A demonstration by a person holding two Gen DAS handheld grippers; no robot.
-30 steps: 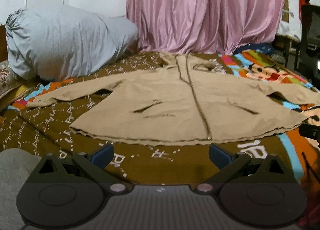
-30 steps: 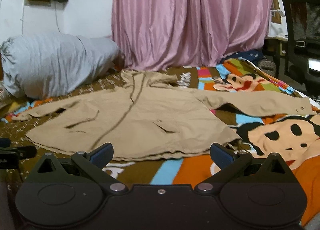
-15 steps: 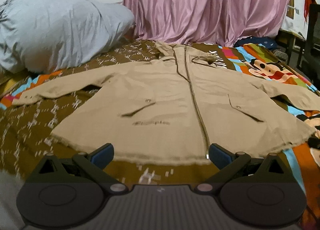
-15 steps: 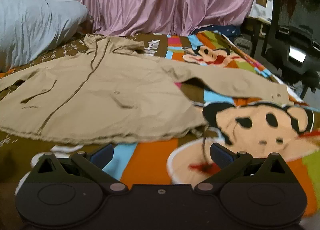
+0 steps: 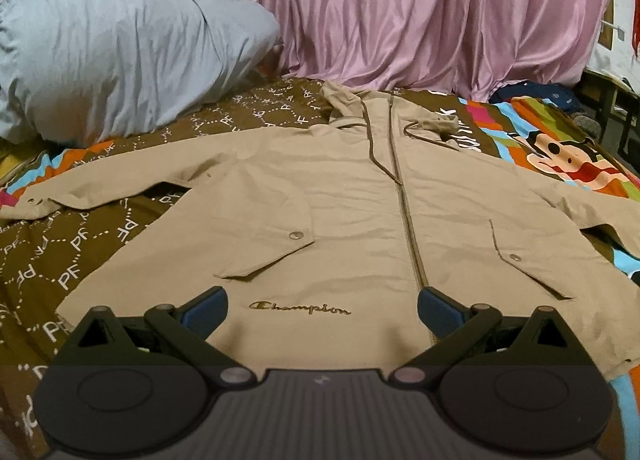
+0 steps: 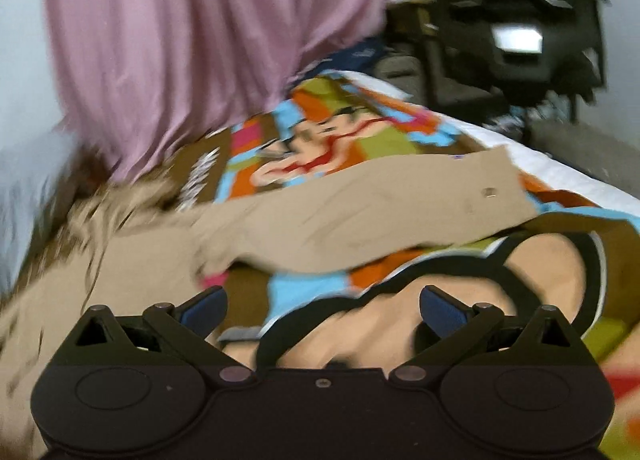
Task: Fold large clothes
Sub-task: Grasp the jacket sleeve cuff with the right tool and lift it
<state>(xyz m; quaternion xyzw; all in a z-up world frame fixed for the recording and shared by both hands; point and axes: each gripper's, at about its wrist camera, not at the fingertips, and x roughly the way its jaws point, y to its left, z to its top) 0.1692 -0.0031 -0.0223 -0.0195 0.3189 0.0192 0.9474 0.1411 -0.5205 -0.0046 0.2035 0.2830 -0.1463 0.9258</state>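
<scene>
A tan hooded jacket [image 5: 344, 211] lies flat and zipped on the patterned bedspread [image 5: 100, 227], sleeves spread to both sides. My left gripper [image 5: 322, 308] hovers open just above the jacket's hem, near the stitched logo, with nothing between its blue pads [image 5: 204, 306]. The right wrist view is blurred. There my right gripper [image 6: 322, 310] is over the cartoon bedspread [image 6: 400, 312], a little short of the jacket's right sleeve [image 6: 380, 215], whose cuff [image 6: 496, 187] lies at the right. Its jaws stand wide and are closing slightly, with nothing between them.
A big grey pillow [image 5: 116, 55] sits at the head of the bed on the left. Pink curtains [image 5: 432, 15] hang behind the bed. A black office chair [image 6: 516, 23] stands off the bed's right side.
My left gripper has moved forward over the jacket's hem. My right gripper has swung right and rolled, from the hem's right corner toward the right sleeve.
</scene>
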